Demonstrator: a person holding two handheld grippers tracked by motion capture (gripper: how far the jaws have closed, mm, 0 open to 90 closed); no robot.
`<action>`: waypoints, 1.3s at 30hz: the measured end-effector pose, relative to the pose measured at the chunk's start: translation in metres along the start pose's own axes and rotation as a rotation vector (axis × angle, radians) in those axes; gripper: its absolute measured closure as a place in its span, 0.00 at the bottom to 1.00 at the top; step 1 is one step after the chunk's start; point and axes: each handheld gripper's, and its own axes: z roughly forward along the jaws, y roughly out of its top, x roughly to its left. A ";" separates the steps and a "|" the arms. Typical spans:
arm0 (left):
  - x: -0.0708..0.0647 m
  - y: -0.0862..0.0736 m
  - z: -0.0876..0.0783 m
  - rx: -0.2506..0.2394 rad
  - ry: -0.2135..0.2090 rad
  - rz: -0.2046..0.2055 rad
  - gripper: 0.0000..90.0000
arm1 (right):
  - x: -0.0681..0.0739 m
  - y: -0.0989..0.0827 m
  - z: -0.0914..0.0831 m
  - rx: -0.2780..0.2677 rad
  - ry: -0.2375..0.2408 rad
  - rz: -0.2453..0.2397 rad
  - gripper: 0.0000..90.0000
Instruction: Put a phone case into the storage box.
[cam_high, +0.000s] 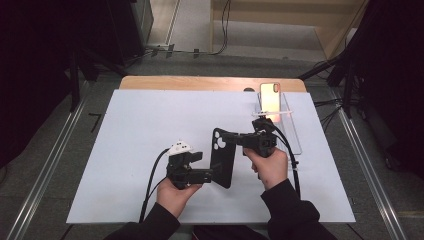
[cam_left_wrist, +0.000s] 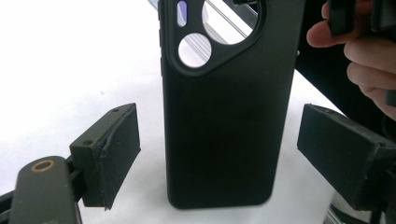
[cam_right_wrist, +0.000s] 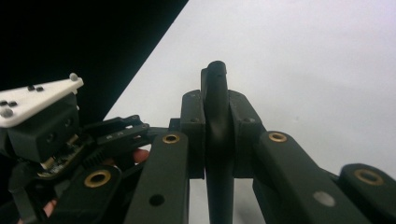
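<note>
Black matte phone case, centre frame, hangs pinched edgewise by the right gripper; left gripper jaws spread around it; next, judged: close left.

At the far right of your white table mat stands a clear acrylic stand, with a rose-gold phone propped upright in it. Past the mat's far edge, the wooden tabletop shows.
</note>
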 end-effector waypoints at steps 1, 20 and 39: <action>0.001 0.002 -0.002 0.011 -0.008 0.001 0.15 | 0.001 0.000 -0.001 -0.009 -0.004 -0.018 0.86; 0.014 0.033 -0.025 0.200 -0.082 0.120 0.35 | 0.007 -0.003 -0.011 0.038 0.060 -0.239 0.85; 0.024 0.061 -0.028 0.194 -0.216 0.256 0.41 | -0.001 -0.006 -0.012 0.102 0.163 -0.360 0.85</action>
